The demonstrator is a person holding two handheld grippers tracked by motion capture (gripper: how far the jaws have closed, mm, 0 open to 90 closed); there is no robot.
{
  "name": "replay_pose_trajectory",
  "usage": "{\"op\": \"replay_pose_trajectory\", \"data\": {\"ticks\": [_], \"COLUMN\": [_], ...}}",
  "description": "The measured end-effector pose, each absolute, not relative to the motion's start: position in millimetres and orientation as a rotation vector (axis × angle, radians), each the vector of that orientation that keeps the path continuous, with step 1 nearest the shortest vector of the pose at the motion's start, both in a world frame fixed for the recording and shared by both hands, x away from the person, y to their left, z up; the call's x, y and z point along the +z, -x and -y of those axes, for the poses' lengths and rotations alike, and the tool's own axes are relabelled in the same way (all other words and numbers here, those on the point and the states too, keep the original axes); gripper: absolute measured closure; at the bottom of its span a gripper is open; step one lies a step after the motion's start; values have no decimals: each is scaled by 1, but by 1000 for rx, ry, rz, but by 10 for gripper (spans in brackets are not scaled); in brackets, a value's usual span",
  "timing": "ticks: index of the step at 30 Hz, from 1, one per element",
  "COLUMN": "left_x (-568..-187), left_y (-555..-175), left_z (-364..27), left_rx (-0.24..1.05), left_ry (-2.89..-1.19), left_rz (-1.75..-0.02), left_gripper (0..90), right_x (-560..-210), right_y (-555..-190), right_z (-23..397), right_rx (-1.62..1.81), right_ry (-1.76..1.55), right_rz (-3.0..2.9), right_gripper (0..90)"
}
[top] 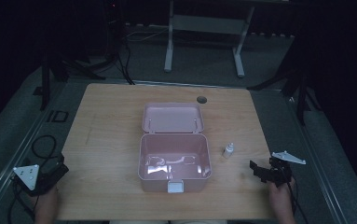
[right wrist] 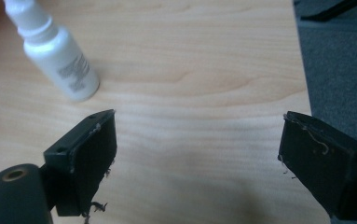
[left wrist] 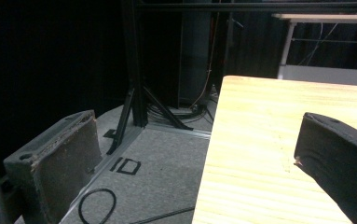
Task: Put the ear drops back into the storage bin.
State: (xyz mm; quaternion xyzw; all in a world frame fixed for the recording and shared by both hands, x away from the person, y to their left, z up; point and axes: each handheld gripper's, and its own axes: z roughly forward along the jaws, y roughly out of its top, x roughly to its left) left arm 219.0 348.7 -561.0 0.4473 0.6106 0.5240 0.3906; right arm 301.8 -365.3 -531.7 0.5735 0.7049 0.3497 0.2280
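Right gripper (right wrist: 197, 154), lower frame: your fingers (right wrist: 87, 158) released, empty, aimed short of white bottle (right wrist: 57, 58) upper left. Left gripper (left wrist: 192, 163) likewise released. Pink box (top: 175, 161) lid-open, ready to receive.

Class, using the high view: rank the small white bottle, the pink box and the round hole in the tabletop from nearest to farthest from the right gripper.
From the right gripper:
1. Small white bottle, just to its left.
2. Pink box, open, at table centre.
3. Round hole, near the far edge.
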Motion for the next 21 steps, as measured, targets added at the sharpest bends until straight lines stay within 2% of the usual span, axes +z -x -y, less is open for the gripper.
{"op": "replay_pose_trajectory", "data": {"ticks": [21], "left_x": [-563], "left_y": [-214], "left_z": [-350], "left_rx": [1352], "left_ry": [-1091], "left_rz": [-1504], "left_gripper": [4], "right_x": [-509], "right_y": [-292], "right_z": [341], "right_rx": [634], "right_ry": [-1289], "right_rz": [-2409], "right_gripper": [121]}}
